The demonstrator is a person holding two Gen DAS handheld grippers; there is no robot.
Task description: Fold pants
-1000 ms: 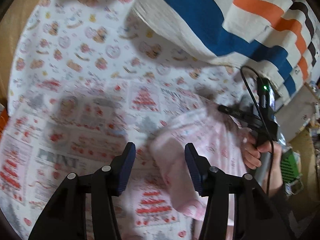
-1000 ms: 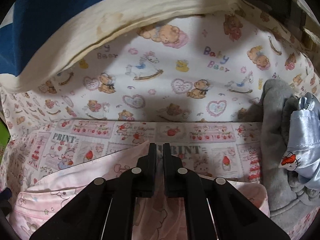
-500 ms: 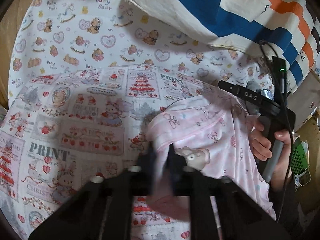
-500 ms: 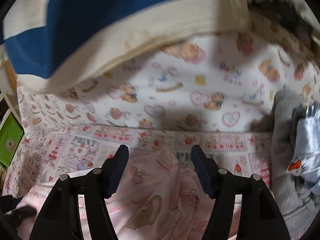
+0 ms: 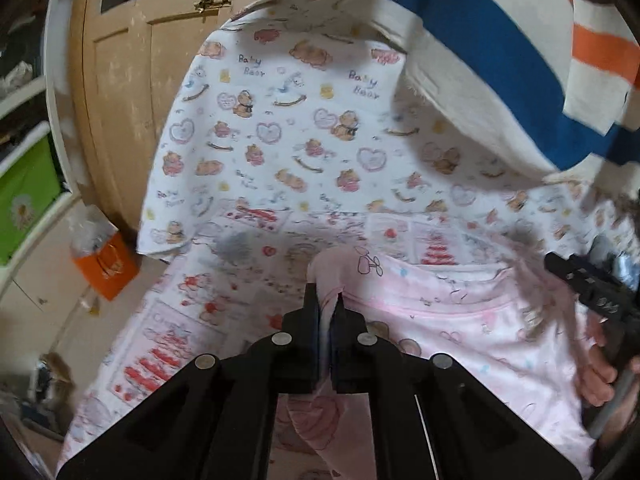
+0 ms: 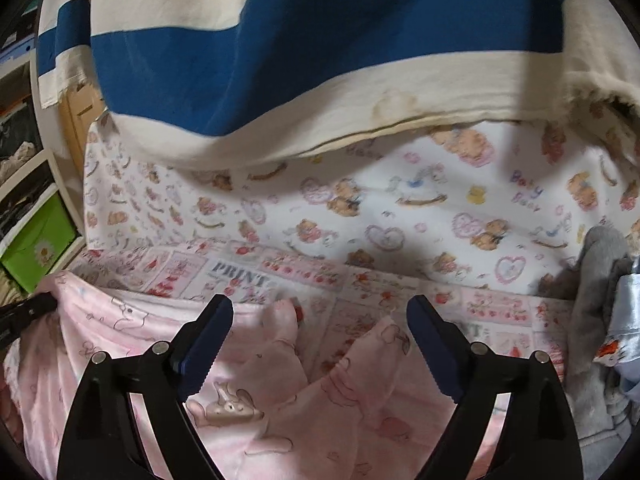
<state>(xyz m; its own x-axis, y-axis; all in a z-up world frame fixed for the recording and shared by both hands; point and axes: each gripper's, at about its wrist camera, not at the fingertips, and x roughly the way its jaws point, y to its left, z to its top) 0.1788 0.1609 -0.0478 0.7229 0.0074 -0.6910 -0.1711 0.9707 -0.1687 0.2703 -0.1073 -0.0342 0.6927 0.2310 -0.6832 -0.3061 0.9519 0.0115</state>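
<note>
The pink pants (image 5: 460,320) lay crumpled on the printed bedsheet (image 5: 248,152), their lower part cut off, long axis unclear. The left tool (image 5: 329,316) clamped a raised fold. The right tool (image 6: 320,344) was opening wide above the pants, gripping nothing.

On my left I see a tan panelled wooden door (image 5: 120,92) with a brass latch (image 5: 212,0), white shelving (image 5: 28,128) holding a green bin (image 5: 28,196).
</note>
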